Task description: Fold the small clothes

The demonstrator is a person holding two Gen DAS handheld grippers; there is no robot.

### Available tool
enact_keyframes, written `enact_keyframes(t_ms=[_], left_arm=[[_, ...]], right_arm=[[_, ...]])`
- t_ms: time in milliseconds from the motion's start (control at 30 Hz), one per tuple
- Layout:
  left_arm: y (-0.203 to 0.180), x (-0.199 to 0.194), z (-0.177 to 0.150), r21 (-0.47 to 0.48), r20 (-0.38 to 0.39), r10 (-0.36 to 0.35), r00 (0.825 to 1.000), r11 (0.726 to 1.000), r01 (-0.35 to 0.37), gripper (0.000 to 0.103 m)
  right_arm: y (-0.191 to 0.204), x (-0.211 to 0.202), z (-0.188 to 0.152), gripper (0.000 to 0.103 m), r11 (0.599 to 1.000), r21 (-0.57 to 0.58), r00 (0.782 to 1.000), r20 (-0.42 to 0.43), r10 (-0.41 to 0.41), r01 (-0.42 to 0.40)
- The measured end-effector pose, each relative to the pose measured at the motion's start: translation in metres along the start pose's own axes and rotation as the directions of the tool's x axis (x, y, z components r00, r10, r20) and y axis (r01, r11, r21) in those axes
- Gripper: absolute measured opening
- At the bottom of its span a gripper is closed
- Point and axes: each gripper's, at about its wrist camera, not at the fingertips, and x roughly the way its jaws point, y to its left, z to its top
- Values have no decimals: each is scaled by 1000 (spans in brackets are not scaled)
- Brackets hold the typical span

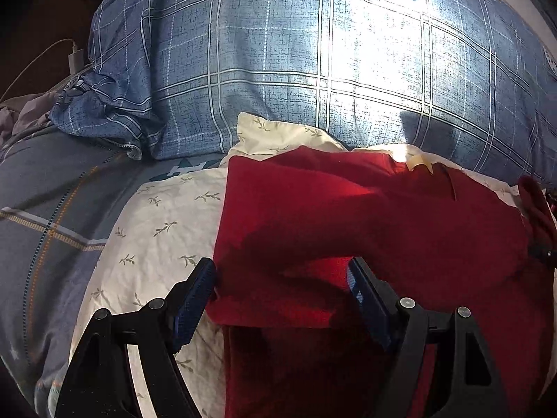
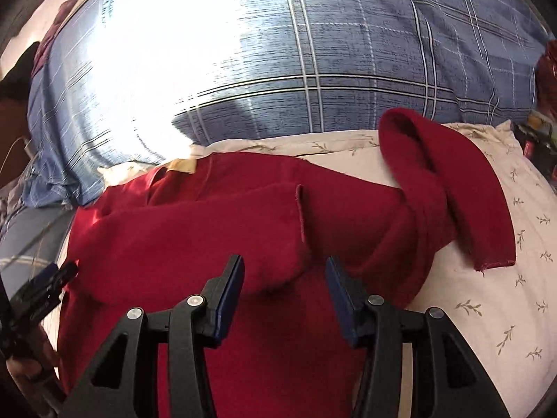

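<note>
A dark red top (image 1: 365, 216) lies flat on a cream leaf-print cloth (image 1: 163, 230), with its left side folded over and a pale neck label (image 1: 416, 162) at the far end. My left gripper (image 1: 280, 278) hovers open over the folded left edge, and nothing sits between its pads. In the right wrist view the red top (image 2: 209, 230) shows a fold across its middle, and one sleeve (image 2: 452, 181) lies twisted out to the right. My right gripper (image 2: 283, 268) stands open just above that fold without pinching it. The left gripper (image 2: 52, 278) shows at the left edge, held by a hand (image 2: 28, 365).
A big blue plaid pillow (image 1: 313, 69) in bright sunlight backs the work area. A white charger and cable (image 1: 75, 57) lie at the far left, beside rumpled grey-blue bedding (image 1: 52, 191). Dark clutter (image 2: 536, 139) sits past the cream cloth's right end.
</note>
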Motion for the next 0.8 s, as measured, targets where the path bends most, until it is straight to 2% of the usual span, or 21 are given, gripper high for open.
enact_keyframes(t_ms=[333, 400, 467, 567, 700, 800], left_arm=[[5, 10, 2, -10, -25, 19, 1000, 1000, -19, 77], [6, 13, 2, -16, -35, 17, 999, 1000, -18, 77], [7, 16, 3, -26, -45, 13, 999, 1000, -14, 77], [9, 16, 3, -31, -46, 16, 999, 999, -18, 77], [8, 20, 3, -34, -54, 22, 998, 999, -24, 77], [7, 19, 3, -32, -52, 25, 998, 999, -27, 77]], right_arm=[[13, 28, 11, 52, 998, -40, 999, -13, -49, 48], [16, 33, 12, 40, 995, -70, 997, -15, -75, 74], [18, 32, 13, 11, 989, -97, 994, 7, -109, 110], [9, 23, 19, 9, 998, -47, 999, 18, -44, 45], [5, 33, 17, 9, 994, -54, 996, -3, -93, 93], [1, 29, 13, 14, 996, -43, 997, -1, -76, 76]])
